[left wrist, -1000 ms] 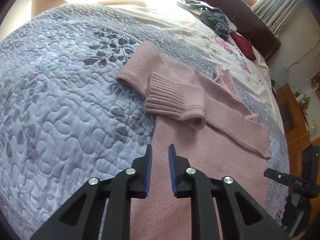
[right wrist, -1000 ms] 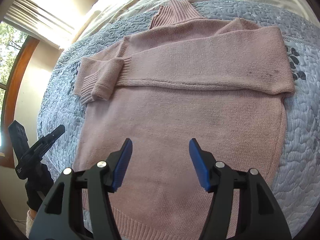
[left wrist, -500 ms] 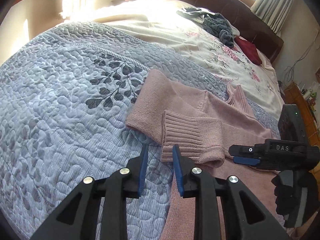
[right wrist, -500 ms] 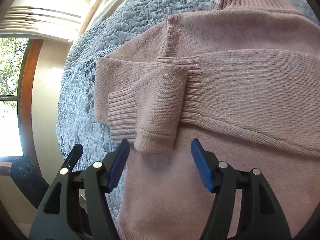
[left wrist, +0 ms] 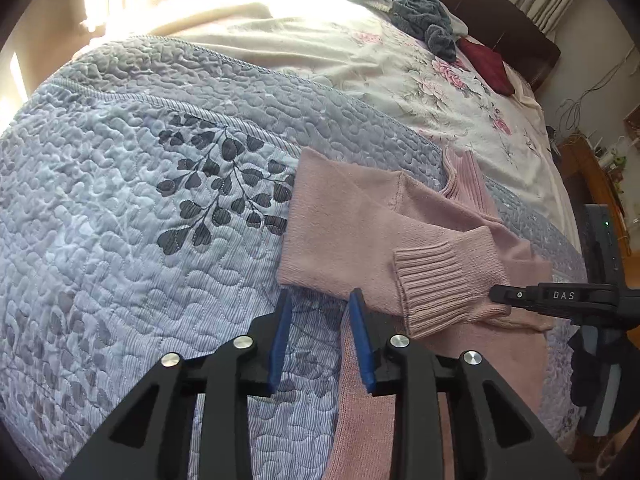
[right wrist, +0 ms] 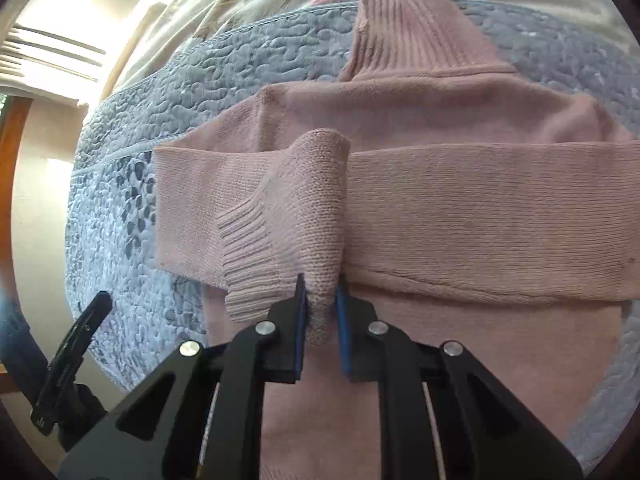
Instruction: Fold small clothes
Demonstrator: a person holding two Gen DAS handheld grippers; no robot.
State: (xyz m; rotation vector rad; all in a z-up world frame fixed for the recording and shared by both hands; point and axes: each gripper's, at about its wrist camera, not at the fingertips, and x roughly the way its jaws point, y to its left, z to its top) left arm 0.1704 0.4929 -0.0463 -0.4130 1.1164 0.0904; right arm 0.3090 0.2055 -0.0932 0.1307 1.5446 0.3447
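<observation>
Right claw (right wrist: 321, 294) now pinches pink sweater's (right wrist: 460, 208) cuff.

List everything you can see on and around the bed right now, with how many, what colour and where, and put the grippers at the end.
sweater: one, dusty pink, flat on the quilt, sleeves folded across the chest, ribbed collar pointing to the head of the bed
sleeve cuff: one, pink, pinched up off the sweater
quilt: one, grey-blue with dark leaf print, covering the near part of the bed
floral sheet: one, cream with pink flowers, beyond the quilt
grey clothes: a pile, grey, near the headboard
red garment: one, dark red, right of the pile
headboard: one, dark brown, far end
left gripper: black, blue pads, open, empty, over the quilt by the sweater's edge
right gripper: black, blue pads, shut on the sleeve cuff
</observation>
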